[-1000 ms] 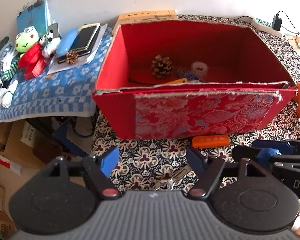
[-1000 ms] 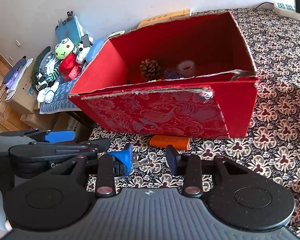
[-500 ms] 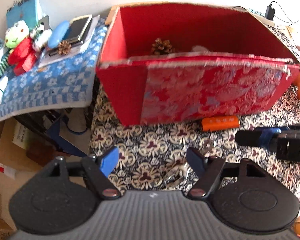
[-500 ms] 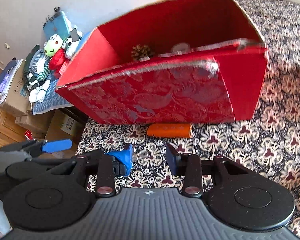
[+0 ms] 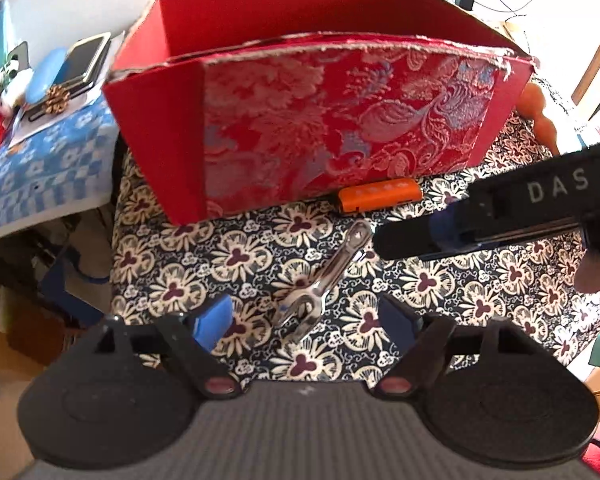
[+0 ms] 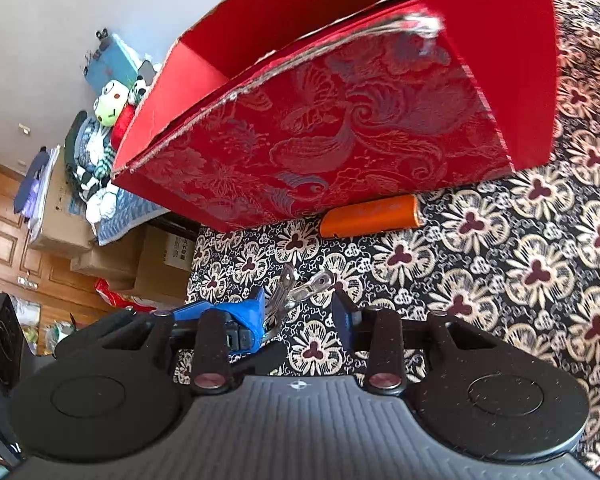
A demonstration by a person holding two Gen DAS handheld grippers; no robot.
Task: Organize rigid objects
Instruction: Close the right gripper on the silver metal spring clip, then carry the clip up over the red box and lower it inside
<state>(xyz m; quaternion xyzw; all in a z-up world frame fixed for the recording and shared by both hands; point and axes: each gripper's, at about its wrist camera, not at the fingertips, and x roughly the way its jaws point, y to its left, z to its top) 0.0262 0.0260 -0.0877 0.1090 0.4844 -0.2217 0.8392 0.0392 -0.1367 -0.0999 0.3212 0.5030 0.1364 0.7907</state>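
Metal nail clipper (image 5: pixel 324 280) lies on the patterned table near its left edge, before the red box (image 5: pixel 320 128). The left gripper (image 5: pixel 304 320), jaws just widening, straddles it untouched; the right gripper (image 6: pixel 300 312), half-open and empty, crowds in. They may collide, or the clipper may skid.

The red box's (image 5: pixel 340 120) front wall hid its inside from me, my tongs covered part of the metal clip (image 6: pixel 296 288), and the box was blurred.
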